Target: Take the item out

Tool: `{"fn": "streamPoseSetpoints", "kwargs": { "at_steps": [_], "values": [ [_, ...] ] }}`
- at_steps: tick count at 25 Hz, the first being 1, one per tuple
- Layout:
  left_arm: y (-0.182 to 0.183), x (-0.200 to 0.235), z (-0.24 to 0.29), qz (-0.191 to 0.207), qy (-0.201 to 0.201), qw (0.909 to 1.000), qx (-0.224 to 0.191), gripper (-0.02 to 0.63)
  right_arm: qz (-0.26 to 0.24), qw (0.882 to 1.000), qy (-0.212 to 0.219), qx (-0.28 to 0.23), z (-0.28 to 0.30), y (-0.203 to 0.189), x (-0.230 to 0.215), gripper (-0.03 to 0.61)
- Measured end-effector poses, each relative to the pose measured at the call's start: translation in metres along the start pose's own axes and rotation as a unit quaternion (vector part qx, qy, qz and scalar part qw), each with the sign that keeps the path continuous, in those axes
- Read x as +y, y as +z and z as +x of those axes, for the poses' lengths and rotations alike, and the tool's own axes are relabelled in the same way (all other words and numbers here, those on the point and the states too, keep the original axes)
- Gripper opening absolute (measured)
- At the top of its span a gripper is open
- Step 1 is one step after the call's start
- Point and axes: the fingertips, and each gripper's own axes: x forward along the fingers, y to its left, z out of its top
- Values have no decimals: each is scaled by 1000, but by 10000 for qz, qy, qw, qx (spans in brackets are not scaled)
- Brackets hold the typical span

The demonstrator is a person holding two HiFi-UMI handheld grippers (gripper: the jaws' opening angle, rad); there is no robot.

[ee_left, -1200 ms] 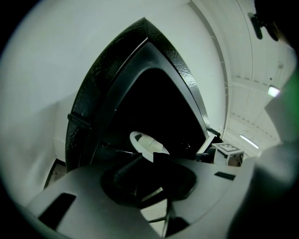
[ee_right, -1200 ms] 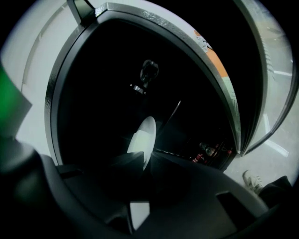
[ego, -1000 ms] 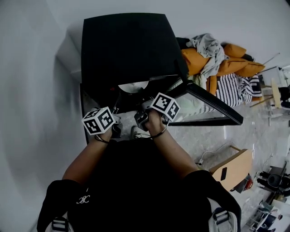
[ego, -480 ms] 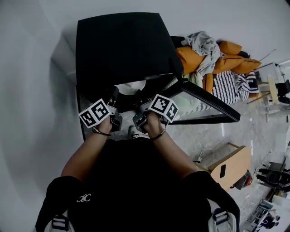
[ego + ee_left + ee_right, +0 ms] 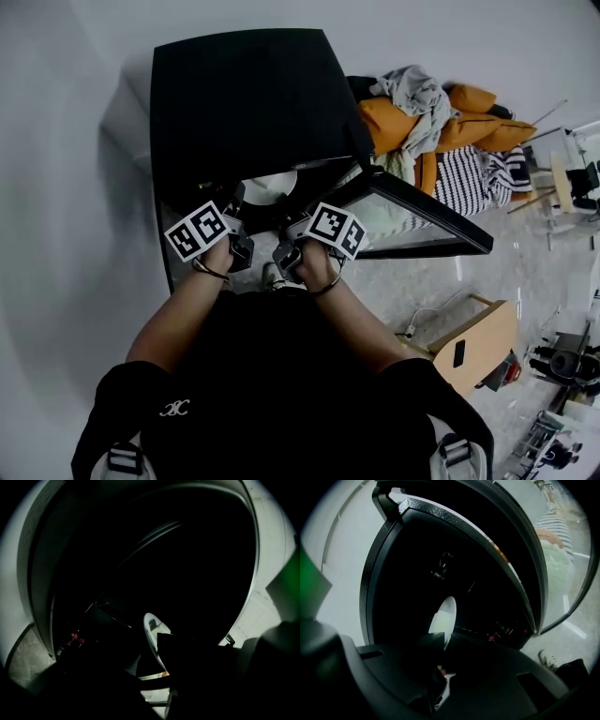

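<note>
The right gripper (image 5: 440,644) pinches its fingers narrowly on the rim of the white round plate (image 5: 443,613) just inside the big black box (image 5: 244,103), the left gripper (image 5: 236,247) fingers are too dark to tell, and such a small pinch could let the plate slip and break.

Soft, even light fills the room in the head view. The wall (image 5: 66,187) is pale, with one grey shadow beside the cabinet (image 5: 244,103). Ahead of my jaws the cabinet's inside is almost black, and only the plate (image 5: 443,616) catches light. Both gripper views are badly underexposed, my jaws mere silhouettes. Edges bow strongly, corners go dark, and a green patch (image 5: 287,585) sits blurred at the side.
</note>
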Motion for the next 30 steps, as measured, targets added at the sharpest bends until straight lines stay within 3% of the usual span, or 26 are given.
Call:
{"fn": "streamPoseSetpoints", "kwargs": {
  "at_steps": [4, 11, 20, 30],
  "values": [
    [0, -1, -1, -77, 11, 10000, -41, 78, -55, 10000, -6, 28, 1, 0, 0, 51],
    [-1, 2, -3, -575, -10, 9983, -95, 48, -44, 9998, -22, 179, 3, -6, -7, 52],
    [7, -7, -20, -943, -405, 9943, -292, 23, -211, 9992, 65, 347, 1, -22, -3, 58],
    [1, 3, -26, -1823, -519, 9813, -326, 21, -428, 9984, 181, 315, -3, -25, 2, 60]
  ]
}}
